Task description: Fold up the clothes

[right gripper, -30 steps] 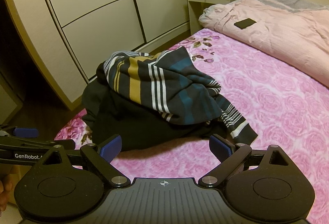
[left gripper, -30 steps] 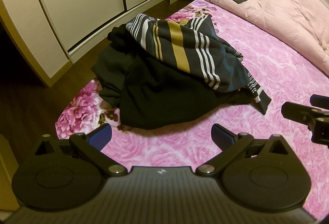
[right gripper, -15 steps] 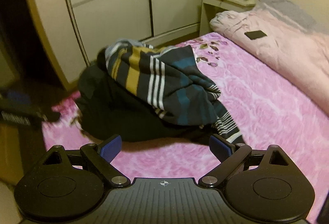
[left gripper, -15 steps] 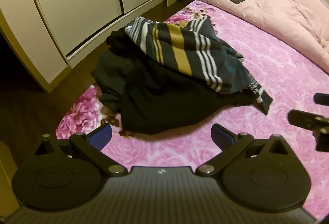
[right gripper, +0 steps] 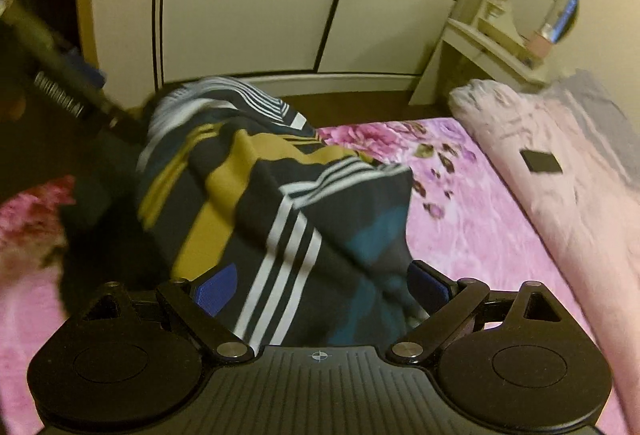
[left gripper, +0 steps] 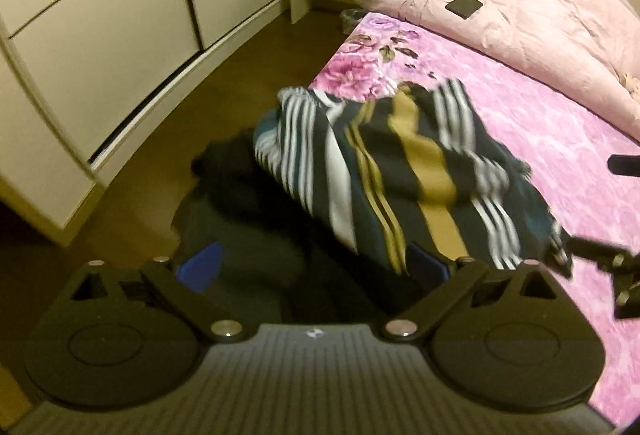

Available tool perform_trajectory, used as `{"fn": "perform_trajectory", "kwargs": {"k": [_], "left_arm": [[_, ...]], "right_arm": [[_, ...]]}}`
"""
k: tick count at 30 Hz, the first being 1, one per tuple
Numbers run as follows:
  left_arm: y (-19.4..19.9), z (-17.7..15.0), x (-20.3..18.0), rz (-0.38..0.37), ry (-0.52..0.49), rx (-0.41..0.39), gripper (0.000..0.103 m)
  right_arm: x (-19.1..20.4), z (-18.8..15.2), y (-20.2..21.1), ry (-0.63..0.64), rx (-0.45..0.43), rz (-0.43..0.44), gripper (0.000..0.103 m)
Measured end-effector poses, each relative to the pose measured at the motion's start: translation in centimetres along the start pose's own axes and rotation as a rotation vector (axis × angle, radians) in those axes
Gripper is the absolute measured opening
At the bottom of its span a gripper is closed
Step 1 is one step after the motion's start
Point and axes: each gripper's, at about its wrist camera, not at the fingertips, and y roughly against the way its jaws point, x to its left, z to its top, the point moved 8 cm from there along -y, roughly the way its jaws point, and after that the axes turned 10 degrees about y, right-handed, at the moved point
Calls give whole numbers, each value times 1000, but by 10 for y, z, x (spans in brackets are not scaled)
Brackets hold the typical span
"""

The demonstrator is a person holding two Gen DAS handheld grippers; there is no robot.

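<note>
Left wrist view: left gripper [left gripper: 312, 267] spread wide, jaws just narrowing slightly, over a dark garment [left gripper: 256, 235]; striped garment [left gripper: 400, 171] on top, on the pink floral bedspread [left gripper: 560, 139] near its left edge; wardrobe [left gripper: 100, 35] left.

Right wrist view: right gripper [right gripper: 320, 287] spread wide over striped garment [right gripper: 280, 203], gripping nothing; pale quilt [right gripper: 580, 187] far right.

A home bedroom: a bed [left gripper: 540, 123] with pink floral sheet, a rumpled quilt [left gripper: 520, 7], panelled wardrobe doors [left gripper: 100, 35] and a mirrored dressing table [right gripper: 500, 47].

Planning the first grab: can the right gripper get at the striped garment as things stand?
Probably yes: the right gripper is open just above the striped garment, which lies on top of the pile with nothing covering it.
</note>
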Motion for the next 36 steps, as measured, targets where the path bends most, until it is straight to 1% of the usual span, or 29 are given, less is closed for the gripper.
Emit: {"fn": "perform_trajectory", "kwargs": {"k": [2,4,5,6,7,8,10,11,12,13,14,15,17,20,22,24,26,27,29,30,31,32,33,34,35,36], "left_arm": [[-28,15,3,-23,-3,8,94],[-50,23,4,-52,-7,23,87],[-59,25,3,-71,-8,30,82],[-68,27,2,-89,-10,37,80],[-76,28,1,-107,-11,43,78],[-85,30,0,-125,-12,50,74],[-90,29,-3,-153,-16,56,61],[-91,28,-6,-170,-17,60,49],[-87,28,-9,-175,-27,55,40],[-82,27,-12,-178,-39,49,34],[-78,26,-16,-181,-51,44,24],[-68,26,-22,-187,-67,29,20],[-47,25,-34,-199,-100,-2,17],[2,16,-70,-259,-181,-51,15],[35,2,-100,-308,-241,-69,14],[72,-23,-137,-371,-314,-75,14],[109,-59,-179,-452,-384,-61,14],[125,-84,-200,-492,-417,-42,14],[156,-137,-242,-571,-484,-1,14],[171,-163,-263,-610,-517,20,14],[178,-191,-281,-636,-535,63,14],[184,-219,-298,-660,-550,109,15],[184,-247,-313,-672,-559,169,19],[180,-271,-321,-662,-570,223,21],[177,-295,-328,-649,-582,275,24],[174,-319,-334,-636,-593,327,30]], "right_arm": [[-1,3,-26,38,15,11,94],[-2,4,-48,73,32,29,94],[-3,4,-60,90,40,38,91],[-4,4,-71,108,49,47,73],[-4,3,-79,98,55,78,61],[-4,5,-84,80,52,90,57],[-6,4,-83,53,46,90,33],[-8,3,-79,33,41,86,26],[-9,2,-75,13,35,81,15],[-13,-2,-64,-8,25,72,11],[-16,-5,-50,-29,14,62,11],[-20,-9,-36,-50,3,52,10],[-28,-17,-8,-93,-19,32,10],[-29,-42,56,-97,-46,-11,9],[-22,-68,107,-67,-54,-59,9],[-15,-110,158,-61,-36,-105,9],[-6,-156,208,-78,-6,-145,9],[0,-183,231,-101,16,-161,9],[25,-244,273,-168,92,-170,10],[37,-276,284,-214,144,-168,10],[51,-310,292,-265,201,-166,13],[64,-343,301,-315,258,-163,17],[76,-371,308,-363,309,-167,36],[88,-398,314,-410,359,-175,58],[97,-417,321,-456,379,-175,67],[105,-434,329,-502,390,-172,72]]}}
